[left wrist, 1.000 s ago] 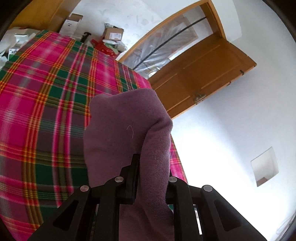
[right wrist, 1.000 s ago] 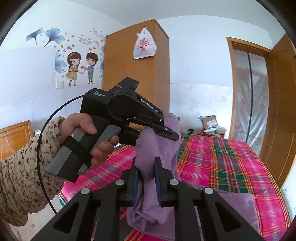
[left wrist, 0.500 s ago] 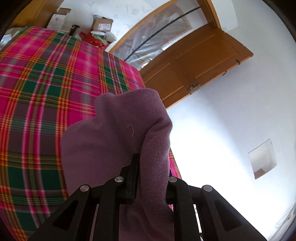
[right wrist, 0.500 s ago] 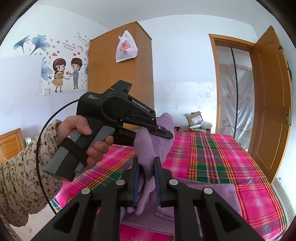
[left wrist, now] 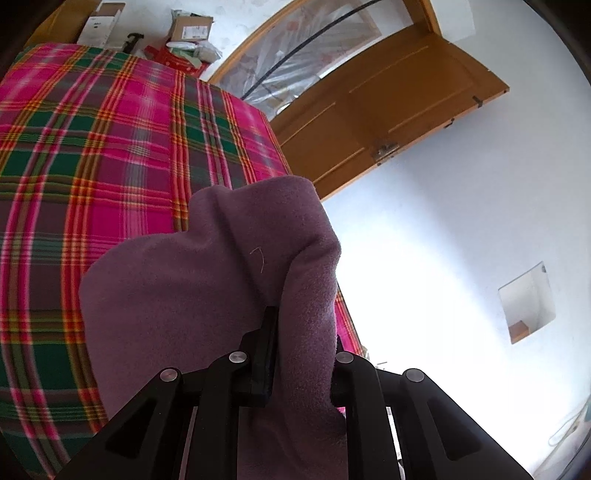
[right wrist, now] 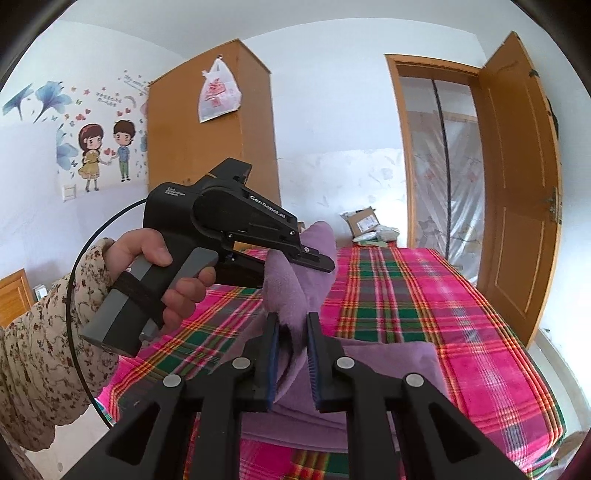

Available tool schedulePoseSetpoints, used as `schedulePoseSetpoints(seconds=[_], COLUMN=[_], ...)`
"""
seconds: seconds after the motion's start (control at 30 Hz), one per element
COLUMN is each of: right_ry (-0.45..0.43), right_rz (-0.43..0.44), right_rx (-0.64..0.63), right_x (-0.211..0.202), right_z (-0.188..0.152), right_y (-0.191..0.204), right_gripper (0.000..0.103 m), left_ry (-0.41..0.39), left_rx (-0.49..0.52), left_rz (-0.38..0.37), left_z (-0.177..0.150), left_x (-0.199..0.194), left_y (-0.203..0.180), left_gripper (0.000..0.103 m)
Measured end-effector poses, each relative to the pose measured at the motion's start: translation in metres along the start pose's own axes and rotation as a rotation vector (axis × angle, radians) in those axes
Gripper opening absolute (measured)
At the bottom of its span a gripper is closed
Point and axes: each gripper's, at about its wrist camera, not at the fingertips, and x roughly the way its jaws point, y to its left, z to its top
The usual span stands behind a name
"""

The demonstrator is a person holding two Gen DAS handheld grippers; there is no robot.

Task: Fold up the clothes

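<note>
Blocking both views: purple garment, over plaid bedspread.

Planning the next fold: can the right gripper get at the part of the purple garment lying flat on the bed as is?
Probably not yet. The right gripper is shut on a raised fold of the purple garment, which the left gripper also clamps; it must release first.

Counts as I see them:
purple garment: 1
grippers: 2, left gripper and right gripper
hand: 1
plaid bedspread: 1
cardboard boxes: 2, box, box
door: 1
wardrobe: 1
plastic bag: 1
</note>
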Motion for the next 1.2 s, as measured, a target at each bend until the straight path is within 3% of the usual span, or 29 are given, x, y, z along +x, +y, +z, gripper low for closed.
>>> schedulePoseSetpoints(seconds=[0.5, 1.2], right_ry=[0.051, 0.124], right_rz=[-0.096, -0.189], right_rx=[0.101, 0.163], right_x=[0.001, 0.009], right_z=[-0.021, -0.047], right_y=[-0.045, -0.076], right_gripper=[0.005, 0.003], left_ry=[0.093, 0.203], left_rx=[-0.005, -0.012], left_rz=[0.056, 0.105], left_z=[-0.001, -0.002], left_x=[0.057, 0.116], left_y=[-0.004, -0.011], left_gripper=[0.015, 0.016])
